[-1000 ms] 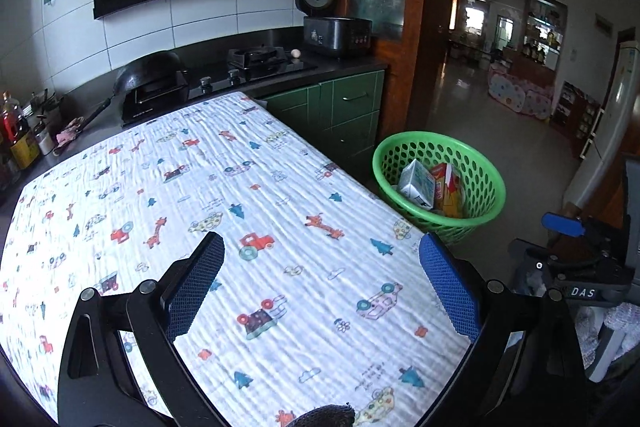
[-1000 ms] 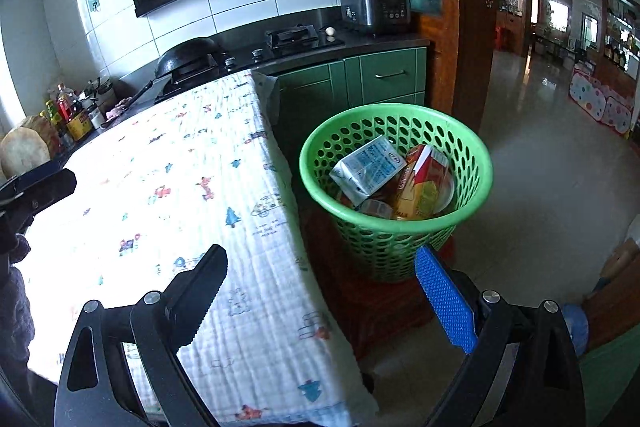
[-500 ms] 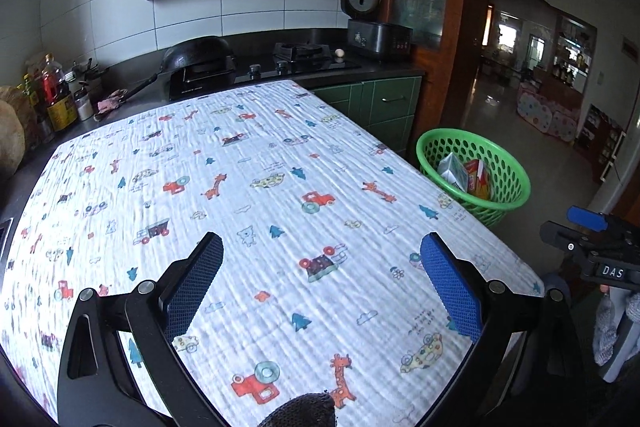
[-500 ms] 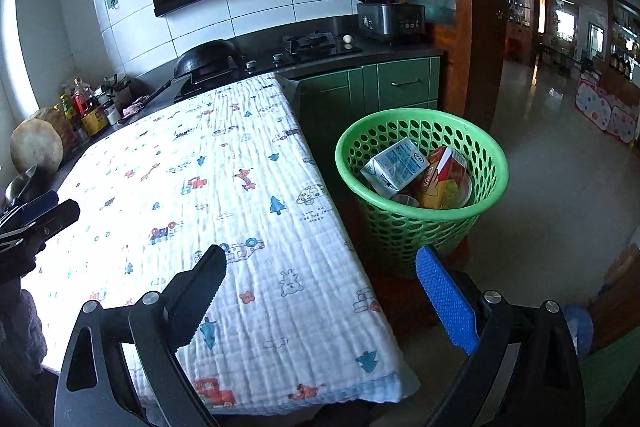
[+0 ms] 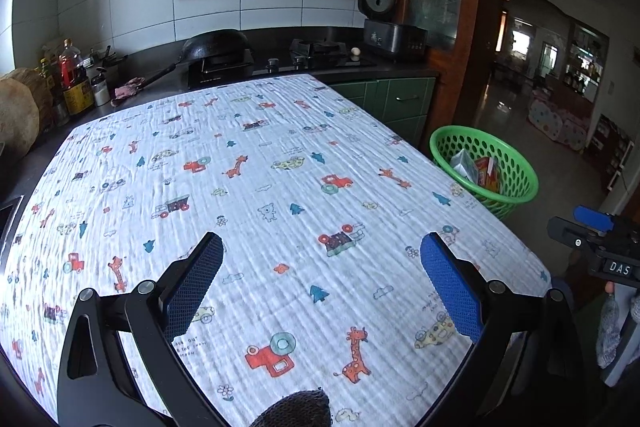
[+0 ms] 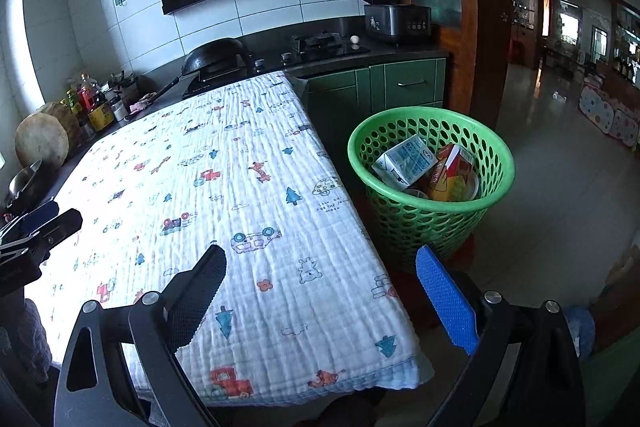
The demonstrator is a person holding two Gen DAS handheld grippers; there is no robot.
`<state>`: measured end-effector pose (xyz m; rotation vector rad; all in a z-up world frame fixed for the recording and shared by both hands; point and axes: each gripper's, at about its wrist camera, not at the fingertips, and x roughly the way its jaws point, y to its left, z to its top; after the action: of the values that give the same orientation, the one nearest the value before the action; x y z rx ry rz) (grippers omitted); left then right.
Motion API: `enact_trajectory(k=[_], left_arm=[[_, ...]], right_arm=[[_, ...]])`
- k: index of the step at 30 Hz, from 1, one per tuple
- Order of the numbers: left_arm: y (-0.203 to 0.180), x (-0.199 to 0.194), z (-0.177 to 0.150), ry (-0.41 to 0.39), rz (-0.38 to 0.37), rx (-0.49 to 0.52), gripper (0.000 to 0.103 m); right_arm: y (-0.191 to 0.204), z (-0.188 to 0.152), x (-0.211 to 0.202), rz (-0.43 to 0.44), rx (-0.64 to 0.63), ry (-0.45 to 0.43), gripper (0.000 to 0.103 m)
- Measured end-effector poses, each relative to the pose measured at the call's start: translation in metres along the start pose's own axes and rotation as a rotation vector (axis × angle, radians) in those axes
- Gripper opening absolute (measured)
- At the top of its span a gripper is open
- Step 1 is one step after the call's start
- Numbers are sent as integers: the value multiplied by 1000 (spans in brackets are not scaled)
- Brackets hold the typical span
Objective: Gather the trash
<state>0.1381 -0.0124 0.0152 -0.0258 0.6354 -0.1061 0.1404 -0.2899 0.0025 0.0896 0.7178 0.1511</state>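
Beside the desk's right edge, a green basket (image 6: pixel 430 179) stands on the floor and holds the trash: a white-and-blue carton (image 6: pixel 404 161) leaning against a red-and-yellow carton (image 6: pixel 454 173). A white cloth (image 5: pixel 260 195) printed with cars, giraffes and trees covers the desk. The left gripper (image 5: pixel 320 275) hangs over the cloth's near part, jaws spread wide and holding nothing. The right gripper (image 6: pixel 320 287) hangs over the desk's near right corner, jaws likewise wide and bare. At the far end, a black wok (image 5: pixel 216 45) sits on the stove, a rice cooker (image 6: pixel 390 3) to its right.
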Motion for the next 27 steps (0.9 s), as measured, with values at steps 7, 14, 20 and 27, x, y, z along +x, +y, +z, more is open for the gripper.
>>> enact_trajectory(k=[7, 14, 20, 27], left_arm=[[-3, -1, -3, 7, 26, 0, 98], [-3, -2, -5, 7, 24, -6, 98], [-5, -3, -7, 10, 24, -5, 98], [-5, -1, -9, 17, 25, -9, 98]], right_arm=[[3, -4, -1, 8, -6, 3, 93], [4, -5, -2, 8, -5, 5, 93], [6, -6, -2, 12, -8, 9, 93], [6, -6, -2, 12, -8, 10, 93]])
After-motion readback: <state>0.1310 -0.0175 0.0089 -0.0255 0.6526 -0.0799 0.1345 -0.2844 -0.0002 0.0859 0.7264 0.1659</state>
